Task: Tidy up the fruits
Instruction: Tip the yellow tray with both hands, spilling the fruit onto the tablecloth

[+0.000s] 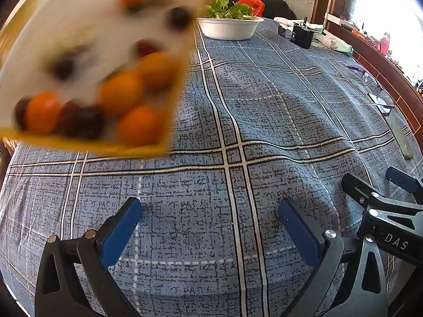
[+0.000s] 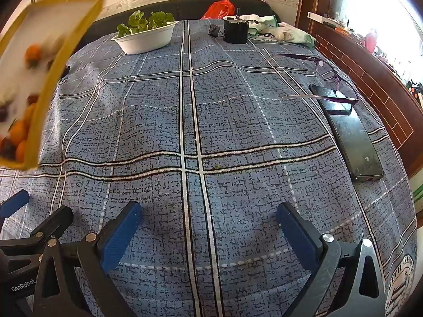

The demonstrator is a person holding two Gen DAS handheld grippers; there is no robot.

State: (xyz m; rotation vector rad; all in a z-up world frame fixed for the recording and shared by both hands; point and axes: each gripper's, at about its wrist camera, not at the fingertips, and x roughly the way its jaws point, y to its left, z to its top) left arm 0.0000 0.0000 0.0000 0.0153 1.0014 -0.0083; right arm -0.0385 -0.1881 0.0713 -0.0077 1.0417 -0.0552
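- Both grippers hang over the blue plaid tablecloth [image 2: 201, 121], angled down, nothing between their fingers.
- Left gripper [image 1: 210, 232] — fingers spread wide, empty.
- Right gripper [image 2: 208, 233] — the same, wide apart and empty.
- The yellow-rimmed tray [image 1: 79, 142] of oranges [image 1: 140, 124] and dark plums [image 1: 84, 124] is up in the air and blurred, at ten o'clock from the left gripper.
- From the right gripper it sits further off, far out at ten o'clock — so the left hand looks nearer.
- Its long side seems to run away up the table, tilted; who holds it, I can't tell.
- White bowl [image 2: 145, 39] of greens waits at twelve o'clock, well apart.
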